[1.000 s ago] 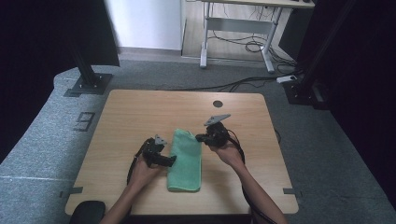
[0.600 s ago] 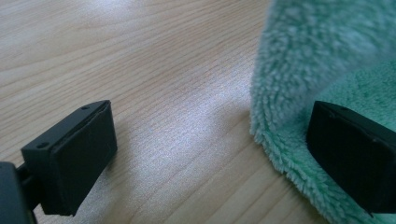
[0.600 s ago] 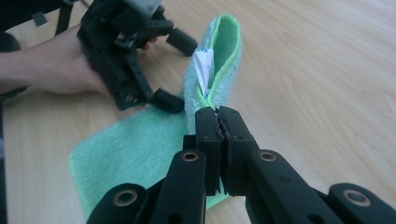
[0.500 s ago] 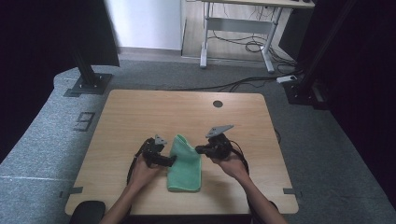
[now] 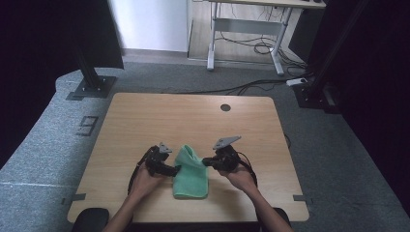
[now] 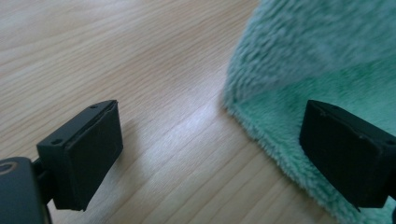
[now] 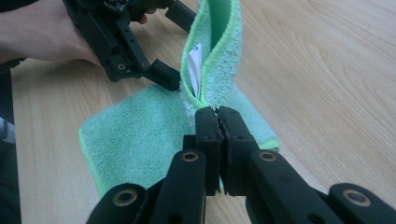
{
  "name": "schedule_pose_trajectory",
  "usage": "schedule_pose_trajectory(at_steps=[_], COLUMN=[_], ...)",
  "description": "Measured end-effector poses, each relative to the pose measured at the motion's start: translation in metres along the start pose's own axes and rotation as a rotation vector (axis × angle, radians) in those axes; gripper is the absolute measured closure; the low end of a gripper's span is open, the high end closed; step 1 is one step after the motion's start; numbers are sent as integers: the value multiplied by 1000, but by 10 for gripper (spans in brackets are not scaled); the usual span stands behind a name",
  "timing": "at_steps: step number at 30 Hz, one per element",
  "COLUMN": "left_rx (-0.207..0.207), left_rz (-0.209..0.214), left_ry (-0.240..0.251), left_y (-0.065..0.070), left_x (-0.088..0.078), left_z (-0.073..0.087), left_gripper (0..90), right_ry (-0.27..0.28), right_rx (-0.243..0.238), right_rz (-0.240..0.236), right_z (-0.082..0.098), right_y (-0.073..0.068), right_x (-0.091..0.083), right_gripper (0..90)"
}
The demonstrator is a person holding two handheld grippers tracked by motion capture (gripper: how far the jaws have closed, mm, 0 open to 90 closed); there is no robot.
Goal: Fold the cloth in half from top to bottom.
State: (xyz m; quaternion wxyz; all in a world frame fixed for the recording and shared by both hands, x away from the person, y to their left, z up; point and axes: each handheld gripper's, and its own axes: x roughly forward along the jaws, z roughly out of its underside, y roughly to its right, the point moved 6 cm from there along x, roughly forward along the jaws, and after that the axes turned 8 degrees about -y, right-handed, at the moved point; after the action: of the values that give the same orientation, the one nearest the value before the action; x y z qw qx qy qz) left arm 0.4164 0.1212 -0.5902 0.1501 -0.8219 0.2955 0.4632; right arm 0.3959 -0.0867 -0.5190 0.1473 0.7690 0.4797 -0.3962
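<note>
A green fluffy towel [image 5: 192, 180] lies on the wooden table [image 5: 145, 121] between my two grippers. My right gripper [image 7: 217, 114] is shut on the towel's [image 7: 140, 140] edge and holds a fold of it raised; a white label [image 7: 196, 65] shows inside the fold. In the high view the right gripper [image 5: 205, 162] sits at the towel's right side. My left gripper [image 6: 215, 149] stands open just above the table, one jaw over bare wood, the other over the towel's [image 6: 317, 60] left edge. From the right gripper view the left gripper [image 7: 175, 44] straddles the raised fold.
A round hole [image 5: 225, 107] sits in the table near its far edge. Bare wood lies beyond the towel and to both sides. Black stands [image 5: 92, 72] and cables [image 5: 251, 87] are on the grey floor behind the table.
My right gripper has moved toward the table's near edge, drawing the towel's far end up and back over itself. The left gripper has stayed in place.
</note>
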Motion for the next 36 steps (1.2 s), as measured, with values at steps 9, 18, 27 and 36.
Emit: schedule_pose_trajectory(at_steps=[9,18,27,36], left_rx=[4,0,7,65], left_rz=[-10,-9,-3,11], left_ry=[20,30,35,-33], left_y=[-1,0,-1,4], left_x=[1,2,2,-8], left_z=[1,1,1,2], left_gripper=[48,44,43,60], right_ry=[7,-4,-38,-74], right_rx=[-15,-6,27,37], right_rz=[-11,-49,-101,-115], right_z=[1,17,42,55], right_y=[-10,-25,-33,-36], right_x=[-7,-5,15,32], right_gripper=[866,865,863,861])
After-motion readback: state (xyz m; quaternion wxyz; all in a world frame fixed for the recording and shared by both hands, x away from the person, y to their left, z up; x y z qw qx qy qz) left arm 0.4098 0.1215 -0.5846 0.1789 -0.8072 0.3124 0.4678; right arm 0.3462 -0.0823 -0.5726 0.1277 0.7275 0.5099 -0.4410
